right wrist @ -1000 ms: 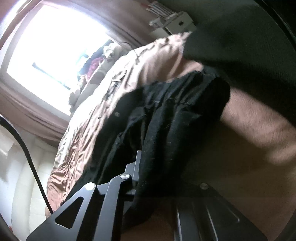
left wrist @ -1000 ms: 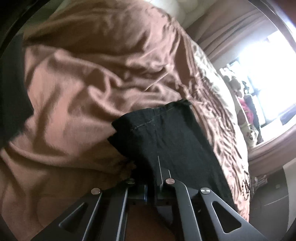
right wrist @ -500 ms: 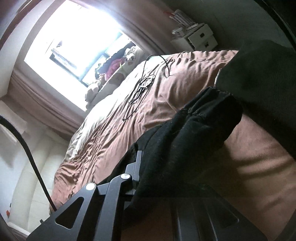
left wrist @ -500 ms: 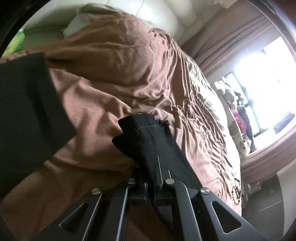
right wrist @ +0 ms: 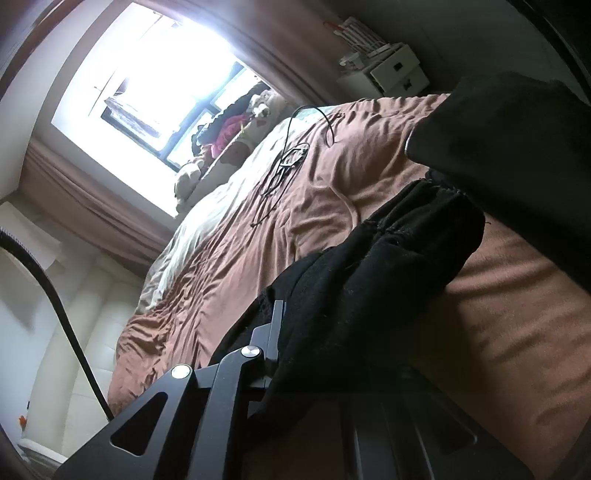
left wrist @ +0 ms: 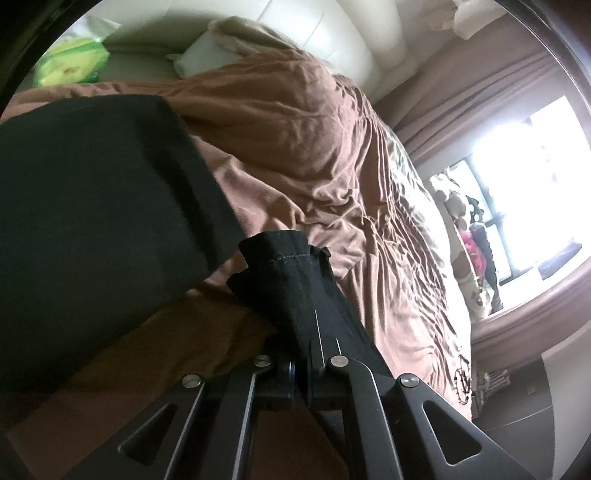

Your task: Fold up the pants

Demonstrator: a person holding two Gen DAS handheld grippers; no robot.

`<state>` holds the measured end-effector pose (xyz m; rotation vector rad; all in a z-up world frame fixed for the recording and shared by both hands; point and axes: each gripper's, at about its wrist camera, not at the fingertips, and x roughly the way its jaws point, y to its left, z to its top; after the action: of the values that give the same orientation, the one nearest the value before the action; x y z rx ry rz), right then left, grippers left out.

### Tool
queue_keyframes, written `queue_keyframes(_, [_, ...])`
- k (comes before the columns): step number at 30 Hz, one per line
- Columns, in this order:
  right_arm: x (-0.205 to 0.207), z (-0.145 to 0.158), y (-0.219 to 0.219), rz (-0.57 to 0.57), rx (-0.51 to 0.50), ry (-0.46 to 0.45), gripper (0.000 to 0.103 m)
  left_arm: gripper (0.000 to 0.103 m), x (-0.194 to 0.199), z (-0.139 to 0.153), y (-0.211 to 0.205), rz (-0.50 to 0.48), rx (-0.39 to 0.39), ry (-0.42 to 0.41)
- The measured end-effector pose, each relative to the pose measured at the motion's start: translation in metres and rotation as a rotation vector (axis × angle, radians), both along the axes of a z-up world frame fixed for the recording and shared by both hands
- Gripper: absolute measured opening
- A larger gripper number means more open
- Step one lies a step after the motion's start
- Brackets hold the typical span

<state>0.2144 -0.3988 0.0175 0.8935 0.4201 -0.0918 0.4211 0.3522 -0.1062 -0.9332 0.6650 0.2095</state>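
The pants (left wrist: 303, 295) have been lifted off the bed (left wrist: 314, 155), pinched in the closed left hand-held gripper (left wrist: 306, 354) and the closed right hand-held gripper (right wrist: 280, 332), ready for folding.

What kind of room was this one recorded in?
Most likely a bedroom: a bed under a rumpled brown duvet, a padded cream headboard, and a curtained window with soft toys on its sill.

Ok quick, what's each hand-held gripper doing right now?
Left hand-held gripper: shut on the black pants.
Right hand-held gripper: shut on the black pants too.
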Motion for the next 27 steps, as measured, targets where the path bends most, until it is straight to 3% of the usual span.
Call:
queue_keyframes(12, [-0.030,-0.003,0.004,0.012,0.006,0.016,0.004,0.004,-0.061,-0.015,0.016,0.023,-0.026,-0.005])
queue_keyframes(27, [-0.064,-0.007,0.002,0.031,0.014,0.031,0.004,0.004,-0.110,-0.005,0.019,0.034,-0.017,-0.022])
